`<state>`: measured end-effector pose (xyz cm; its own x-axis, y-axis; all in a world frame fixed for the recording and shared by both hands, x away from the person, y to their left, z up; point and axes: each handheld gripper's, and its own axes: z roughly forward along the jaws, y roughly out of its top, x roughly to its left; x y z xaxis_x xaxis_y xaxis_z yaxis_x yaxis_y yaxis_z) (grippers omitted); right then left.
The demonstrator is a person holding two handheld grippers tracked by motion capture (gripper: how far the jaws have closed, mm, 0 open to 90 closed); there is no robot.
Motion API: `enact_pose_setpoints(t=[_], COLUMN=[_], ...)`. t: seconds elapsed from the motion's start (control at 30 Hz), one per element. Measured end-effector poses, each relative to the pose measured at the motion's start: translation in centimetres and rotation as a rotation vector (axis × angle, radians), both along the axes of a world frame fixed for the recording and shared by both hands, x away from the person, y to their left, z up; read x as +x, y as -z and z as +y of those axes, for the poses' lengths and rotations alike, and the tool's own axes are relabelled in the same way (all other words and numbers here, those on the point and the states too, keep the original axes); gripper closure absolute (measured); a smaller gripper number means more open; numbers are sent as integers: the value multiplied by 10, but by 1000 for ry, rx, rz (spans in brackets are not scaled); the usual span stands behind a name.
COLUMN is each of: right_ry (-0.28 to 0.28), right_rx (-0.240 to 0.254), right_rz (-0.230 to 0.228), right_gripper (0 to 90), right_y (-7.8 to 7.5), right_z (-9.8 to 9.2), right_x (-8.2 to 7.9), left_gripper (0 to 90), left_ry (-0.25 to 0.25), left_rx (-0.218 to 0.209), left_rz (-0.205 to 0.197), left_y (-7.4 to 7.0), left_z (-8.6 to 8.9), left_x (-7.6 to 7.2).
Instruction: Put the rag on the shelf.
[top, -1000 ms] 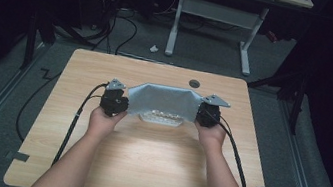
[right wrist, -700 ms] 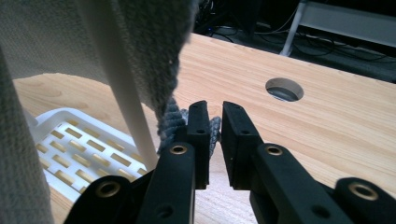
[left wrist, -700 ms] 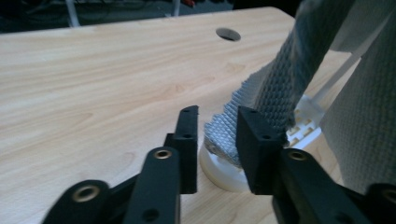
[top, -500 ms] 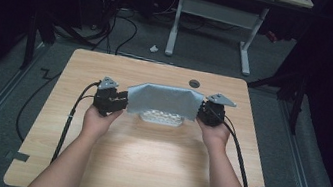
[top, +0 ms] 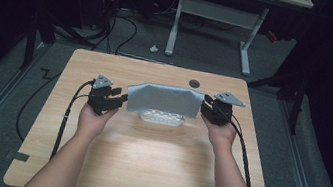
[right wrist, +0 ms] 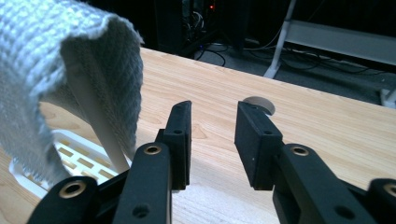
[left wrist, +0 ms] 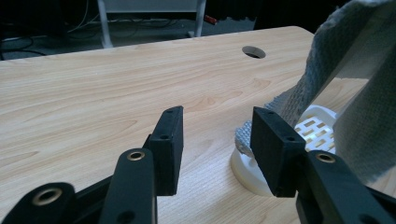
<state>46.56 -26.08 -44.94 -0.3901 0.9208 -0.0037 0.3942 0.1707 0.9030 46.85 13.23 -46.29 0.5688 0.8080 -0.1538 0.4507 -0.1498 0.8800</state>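
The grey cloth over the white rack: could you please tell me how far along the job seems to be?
Done: the grey cloth is draped over the white rack on the table. In hand: nothing; the left tool and right tool have just been opening, with nothing between their jaws, one at each end of the cloth. Left: probably only drawing both hands back, unless the hanging ends need straightening.
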Motion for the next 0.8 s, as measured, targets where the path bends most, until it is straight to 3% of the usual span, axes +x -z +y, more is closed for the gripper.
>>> enact_pose_setpoints(t=[0.37, 0.57, 0.67, 0.8], right_ry=[23, 14, 4, -6], right_rx=[21, 0, -2, -44], right_rz=[-23, -13, -42, -29], right_gripper=[632, 585, 579, 546], right_y=[2, -1, -1, -2], right_z=[-13, -18, -20, -22], right_x=[-6, -14, -23, -33], left_gripper=[507, 483, 477, 470], left_ry=[-27, -37, -45, -50], left_rx=[5, 13, 20, 26], left_rz=[-10, -14, -26, -26], left_y=[-1, 0, 2, 5], left_z=[12, 25, 32, 40], left_x=[-5, -15, -23, -34])
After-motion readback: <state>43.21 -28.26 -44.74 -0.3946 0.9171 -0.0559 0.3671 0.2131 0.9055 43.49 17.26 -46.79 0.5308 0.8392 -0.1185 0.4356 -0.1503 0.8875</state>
